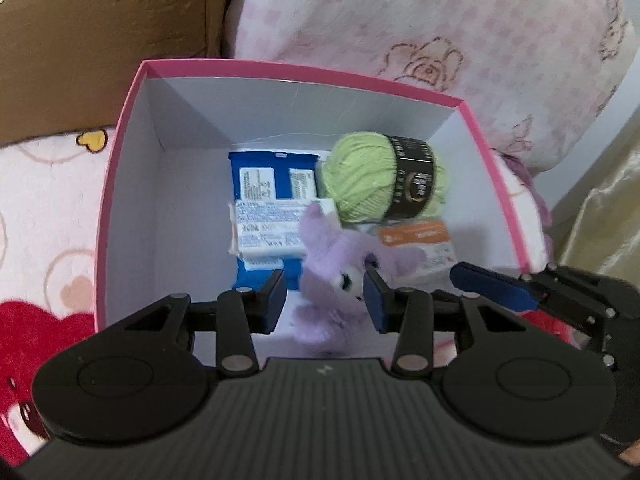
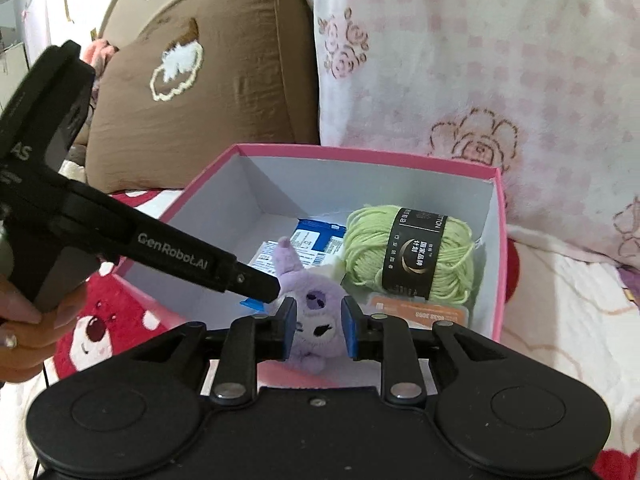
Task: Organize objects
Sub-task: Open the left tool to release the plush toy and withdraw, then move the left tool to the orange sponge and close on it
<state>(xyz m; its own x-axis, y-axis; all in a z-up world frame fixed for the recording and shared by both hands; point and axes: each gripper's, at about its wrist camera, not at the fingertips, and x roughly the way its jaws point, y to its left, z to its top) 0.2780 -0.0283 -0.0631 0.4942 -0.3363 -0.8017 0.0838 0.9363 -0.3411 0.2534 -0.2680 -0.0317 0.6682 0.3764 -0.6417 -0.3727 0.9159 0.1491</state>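
Observation:
A pink box [image 1: 304, 70] [image 2: 360, 152] with white walls stands open on the bed. In it lie a green yarn ball [image 1: 360, 176] [image 2: 368, 240], a blue packet [image 1: 272, 168] [image 2: 316, 232], a white packet [image 1: 264, 228] and an orange card [image 1: 416, 236] [image 2: 416, 308]. A purple plush toy [image 1: 340, 272] [image 2: 316, 320] sits at the box's near side. My right gripper [image 2: 318, 328] has its blue pads against both sides of the plush's head. My left gripper [image 1: 326, 300] [image 2: 264, 284] is open, its tips just short of the plush's ear. One right finger [image 1: 492, 284] shows at the right.
A brown cushion [image 2: 220, 100] [image 1: 80, 40] and a pink floral pillow [image 1: 440, 40] [image 2: 480, 80] stand behind the box. A red and white bear blanket [image 2: 92, 328] covers the bed on the left. A hand [image 2: 24, 320] holds the left gripper's handle.

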